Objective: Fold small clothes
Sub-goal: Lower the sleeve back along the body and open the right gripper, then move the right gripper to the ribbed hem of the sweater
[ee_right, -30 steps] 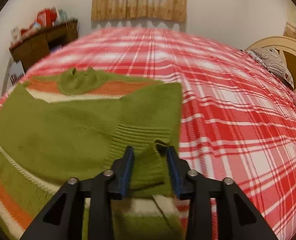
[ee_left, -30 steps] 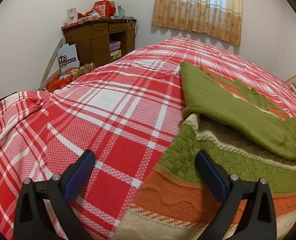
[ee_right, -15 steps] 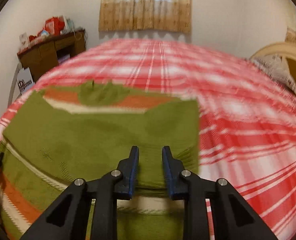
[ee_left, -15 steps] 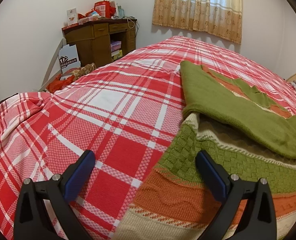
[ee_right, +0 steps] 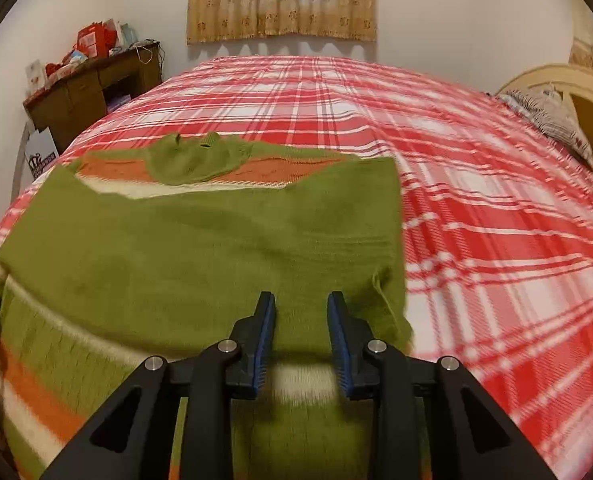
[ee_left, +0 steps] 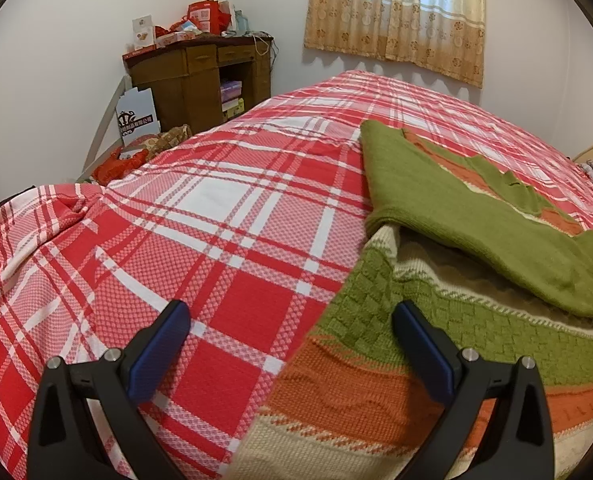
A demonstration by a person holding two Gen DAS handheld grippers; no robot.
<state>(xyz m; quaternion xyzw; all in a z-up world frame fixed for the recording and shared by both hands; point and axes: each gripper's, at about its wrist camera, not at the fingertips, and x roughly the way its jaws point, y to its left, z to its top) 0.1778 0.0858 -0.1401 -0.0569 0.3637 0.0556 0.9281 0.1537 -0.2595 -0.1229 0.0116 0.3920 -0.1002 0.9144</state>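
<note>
now l gripper (ee_left: 292, 320) wide, low over sweater (ee_left: 436, 312) edge; r gripper (ee_right: 301, 312) narrow gap, empty, above sleeve.

Both wrist views low, close over bed (ee_left: 224, 216), facing curtained wall; share sweater (ee_right: 200, 248).

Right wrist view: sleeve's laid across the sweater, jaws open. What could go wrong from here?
1. The right gripper hangs low over the folded sleeve, jaws apart and empty; pulling away could snag the knit and drag the fold open.
2. The sleeve's cuff end looks rumpled near the sweater's edge, so the next fold may come out lumpy.
3. The left gripper straddles the sweater's side edge, jaws wide; closing there might pinch the plaid bedspread too.
</note>
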